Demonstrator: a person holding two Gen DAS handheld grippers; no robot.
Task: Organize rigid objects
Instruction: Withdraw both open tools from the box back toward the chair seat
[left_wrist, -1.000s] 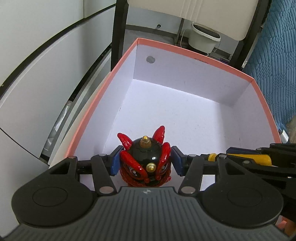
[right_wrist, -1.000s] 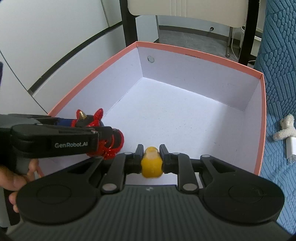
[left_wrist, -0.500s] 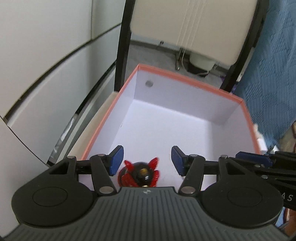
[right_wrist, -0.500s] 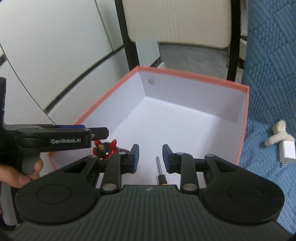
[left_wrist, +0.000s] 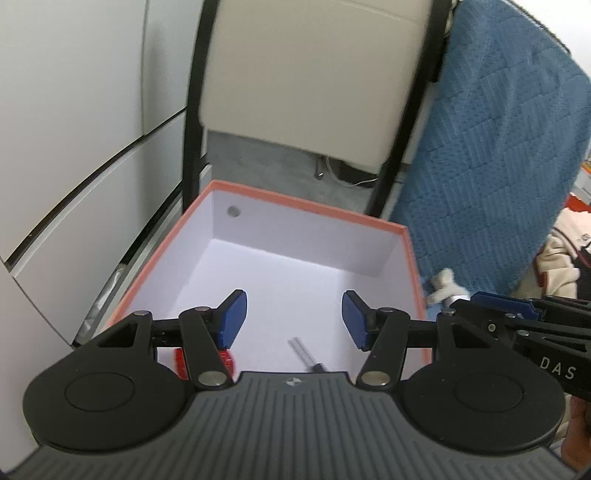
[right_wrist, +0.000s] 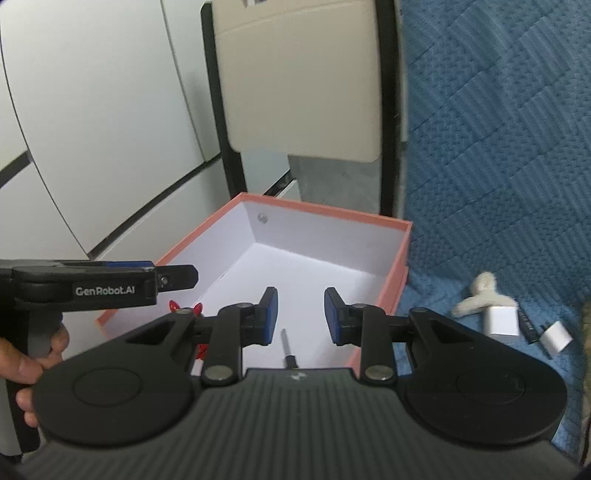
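An orange-rimmed white box stands on the blue bedspread. My left gripper is open and empty, held above the box's near end. Below it the red and black toy lies on the box floor, mostly hidden by the left finger. The screwdriver's metal shaft lies on the floor near the front wall; its handle is hidden. My right gripper is open and empty above the box. The toy's red horns show behind the left gripper's body.
A chair with a cream back and black frame stands behind the box. White cabinet panels are on the left. On the bedspread right of the box lie a white plush piece, two white chargers and a dark pen.
Both grippers have opened and let go: the toy and the yellow-handled screwdriver now lie in the box. Both grippers have risen and pulled back from the box.
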